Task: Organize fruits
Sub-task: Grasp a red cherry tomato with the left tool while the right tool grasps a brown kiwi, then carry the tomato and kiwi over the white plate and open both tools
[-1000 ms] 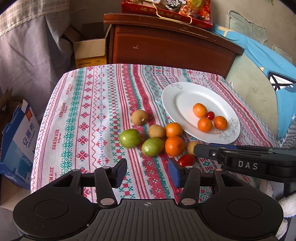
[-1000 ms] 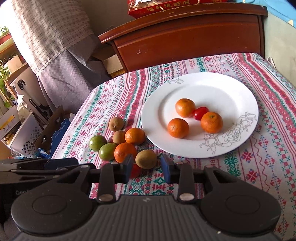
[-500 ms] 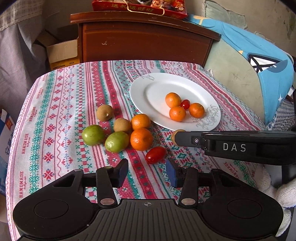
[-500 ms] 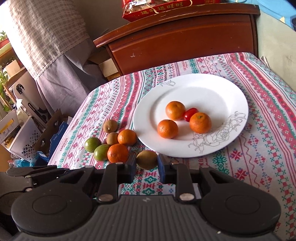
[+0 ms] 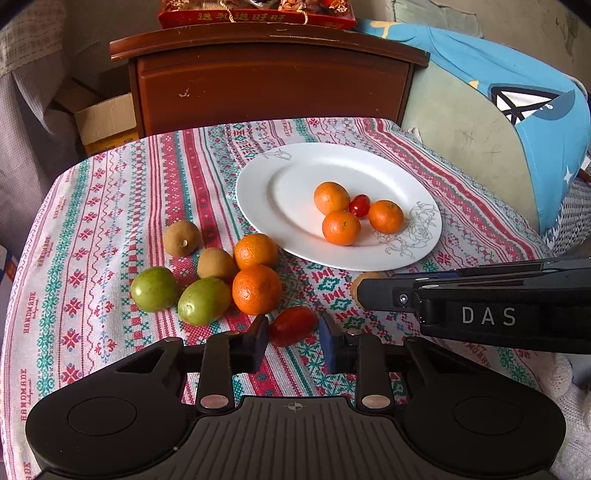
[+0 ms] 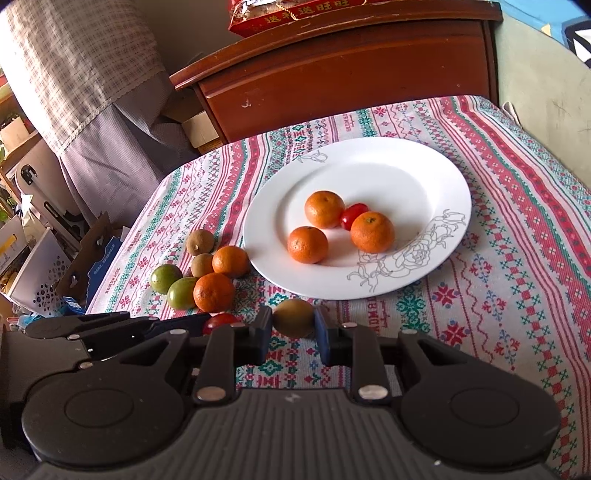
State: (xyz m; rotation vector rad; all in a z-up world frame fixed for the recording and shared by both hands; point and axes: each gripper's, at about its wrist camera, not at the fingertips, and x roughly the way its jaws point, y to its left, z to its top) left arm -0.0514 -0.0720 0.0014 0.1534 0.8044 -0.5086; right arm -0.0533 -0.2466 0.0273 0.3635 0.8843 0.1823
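My left gripper [image 5: 293,332] is low over the patterned cloth, its jaws closing on a red cherry tomato [image 5: 292,325] that both pads touch. My right gripper [image 6: 293,326] is shut on a brown fruit [image 6: 293,317] just in front of the white plate [image 6: 388,177]. The plate [image 5: 295,184] holds three mandarins [image 5: 340,228] and another cherry tomato [image 5: 360,205]. Left of the plate lie two mandarins [image 5: 256,289], two green fruits [image 5: 204,301] and two brown fruits [image 5: 181,238]. In the left wrist view the right gripper's side [image 5: 480,306] crosses from the right.
A dark wooden cabinet [image 5: 273,81] with a red gift box [image 5: 255,13] on top stands behind the table. A cardboard box [image 5: 105,118] sits on its left, a blue cushion [image 5: 535,122] on the right. Boxes and a basket [image 6: 40,273] crowd the floor past the table's left edge.
My left gripper moved up to the cherry tomato on the cloth and its jaws narrowed around it. My right gripper closed on the brown fruit and has hardly moved.
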